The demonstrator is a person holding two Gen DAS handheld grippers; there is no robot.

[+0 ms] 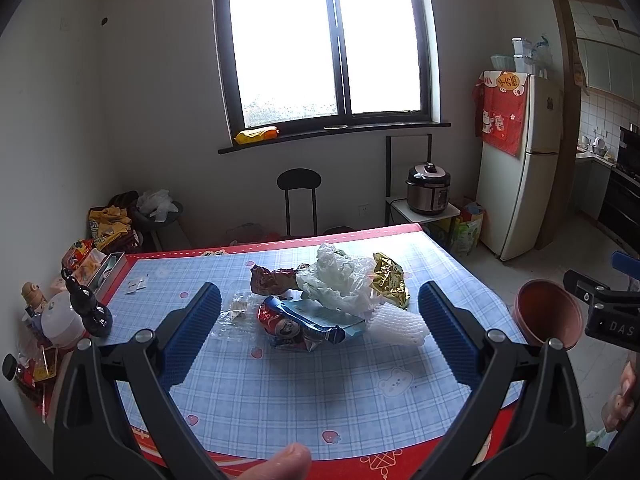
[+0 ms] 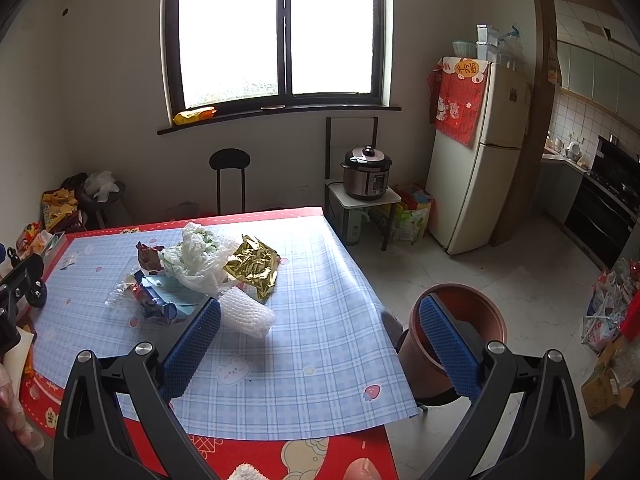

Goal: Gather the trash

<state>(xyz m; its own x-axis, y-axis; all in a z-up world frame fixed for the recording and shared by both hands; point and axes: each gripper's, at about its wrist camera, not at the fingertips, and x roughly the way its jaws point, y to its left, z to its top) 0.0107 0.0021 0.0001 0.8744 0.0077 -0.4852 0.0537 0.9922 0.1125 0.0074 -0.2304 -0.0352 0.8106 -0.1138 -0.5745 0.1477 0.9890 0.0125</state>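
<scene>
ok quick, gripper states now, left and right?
Left gripper: open, empty, above the crushed red-and-blue can.
Right gripper: open, empty, beside the brown plastic bin.

Left gripper: was held wide open, blue ribbed pads splayed toward 10 and 2 o'clock, nothing between them.
Left thumb: showed at 6 o'clock, its tip poking up between the black arms.
Right gripper: was spread wide too, clasping nothing, pads angled outward.
Right fingertip: peeked in at 6 o'clock.
Other hand: was seen blurred at 4 o'clock in the left wrist view.
</scene>
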